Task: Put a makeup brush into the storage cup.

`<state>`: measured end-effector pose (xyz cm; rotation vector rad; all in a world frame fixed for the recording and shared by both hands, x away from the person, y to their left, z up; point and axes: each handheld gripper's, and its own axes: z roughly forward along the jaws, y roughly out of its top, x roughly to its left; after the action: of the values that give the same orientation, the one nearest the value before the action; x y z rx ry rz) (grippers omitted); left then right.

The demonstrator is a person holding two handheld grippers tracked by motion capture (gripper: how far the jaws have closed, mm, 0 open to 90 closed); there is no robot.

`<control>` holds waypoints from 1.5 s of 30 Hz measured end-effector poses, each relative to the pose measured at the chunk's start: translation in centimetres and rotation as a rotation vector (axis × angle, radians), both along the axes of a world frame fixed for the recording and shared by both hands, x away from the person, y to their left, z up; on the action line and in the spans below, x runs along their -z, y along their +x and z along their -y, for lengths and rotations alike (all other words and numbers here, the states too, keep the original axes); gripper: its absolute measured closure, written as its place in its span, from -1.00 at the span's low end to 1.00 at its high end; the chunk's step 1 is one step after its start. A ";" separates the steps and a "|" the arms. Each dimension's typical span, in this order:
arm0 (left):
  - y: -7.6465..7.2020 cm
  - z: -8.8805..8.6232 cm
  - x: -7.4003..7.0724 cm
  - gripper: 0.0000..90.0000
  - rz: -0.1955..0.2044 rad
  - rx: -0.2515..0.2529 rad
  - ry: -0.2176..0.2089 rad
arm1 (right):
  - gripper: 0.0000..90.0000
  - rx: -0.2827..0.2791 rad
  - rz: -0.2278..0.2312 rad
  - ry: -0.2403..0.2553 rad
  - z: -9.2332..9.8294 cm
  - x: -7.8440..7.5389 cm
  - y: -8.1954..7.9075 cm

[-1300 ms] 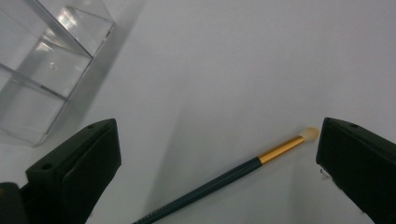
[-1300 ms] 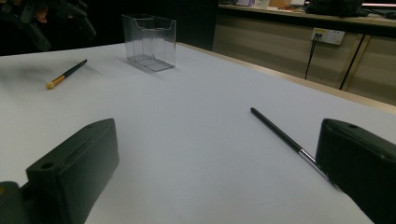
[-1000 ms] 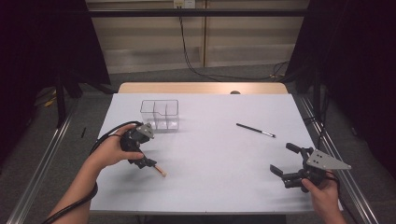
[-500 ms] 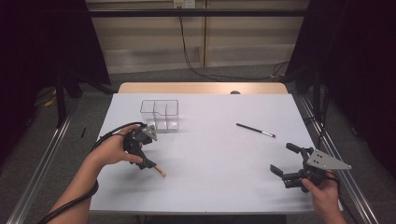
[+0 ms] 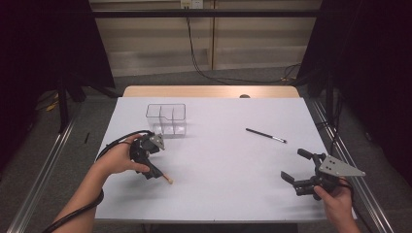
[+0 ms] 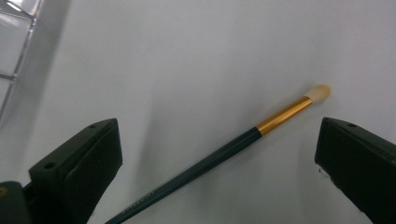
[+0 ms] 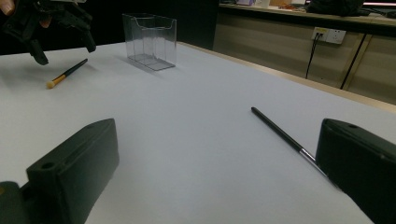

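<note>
A thin brush (image 6: 224, 151) with a dark teal handle, gold ferrule and pale tip lies flat on the white table (image 5: 223, 160). My left gripper (image 6: 215, 140) hovers over its handle, open, one jaw on each side and neither touching it. From above, the left gripper (image 5: 151, 167) is at the table's left with the brush tip (image 5: 168, 180) poking out toward the front. My right gripper (image 5: 293, 165) stands open and empty at the front right, facing a black pen (image 7: 280, 133) lying beyond it.
A clear plastic compartment holder (image 5: 167, 119) stands at the back left, just beyond the left gripper. The black pen (image 5: 266, 135) lies right of centre. The table's right edge (image 5: 335, 145) runs close to the right gripper.
The left gripper has shifted slightly toward the back over the brush. The brush, the pen and the right gripper are where they were.
</note>
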<state>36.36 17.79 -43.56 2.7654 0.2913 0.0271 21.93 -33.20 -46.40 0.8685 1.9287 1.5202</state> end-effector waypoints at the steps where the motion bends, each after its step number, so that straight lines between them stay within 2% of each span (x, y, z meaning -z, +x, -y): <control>1: 0.0 0.0 0.1 -0.98 -0.004 0.013 0.009 | -1.00 0.001 0.000 0.000 0.0 0.0 0.0; 5: -0.2 0.1 0.6 -0.96 -0.006 0.041 0.024 | -1.00 0.002 -0.003 0.000 0.1 0.0 0.0; 16: -0.4 -0.3 1.3 -0.93 0.006 0.047 0.028 | -1.00 -0.001 -0.002 -0.001 0.0 0.0 0.0; 20: -0.4 -0.4 1.5 -0.91 0.018 0.057 0.054 | -1.00 -0.001 -0.001 -0.002 0.0 0.0 0.0; 23: -0.5 -0.4 1.6 -0.89 0.017 0.058 0.056 | -1.00 -0.002 0.000 -0.003 0.0 0.0 0.0; 26: -0.5 -0.2 1.9 -0.88 0.018 0.066 0.084 | -1.00 -0.002 -0.002 -0.003 0.0 0.0 0.0; 30: -0.4 -0.1 1.9 -0.87 0.013 0.072 0.096 | -1.00 -0.002 0.000 -0.004 0.0 0.0 0.0; 34: -0.5 0.0 1.8 -0.78 0.003 0.072 0.100 | -1.00 -0.003 -0.003 -0.004 0.0 0.0 0.0; 37: -0.6 -0.2 1.6 -0.59 -0.032 0.066 0.089 | -1.00 -0.004 -0.002 -0.005 0.0 0.0 0.0; 43: -0.8 -0.6 1.5 -0.39 -0.037 0.090 0.048 | -1.00 -0.007 -0.003 -0.006 -0.1 0.1 0.1; 45: -0.8 -0.6 1.5 -0.34 -0.036 0.098 0.049 | -1.00 -0.008 -0.004 -0.007 -0.1 0.1 0.1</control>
<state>35.52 18.40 -45.06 2.8273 0.1664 -0.0404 22.00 -33.05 -46.46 0.8627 1.9413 1.5165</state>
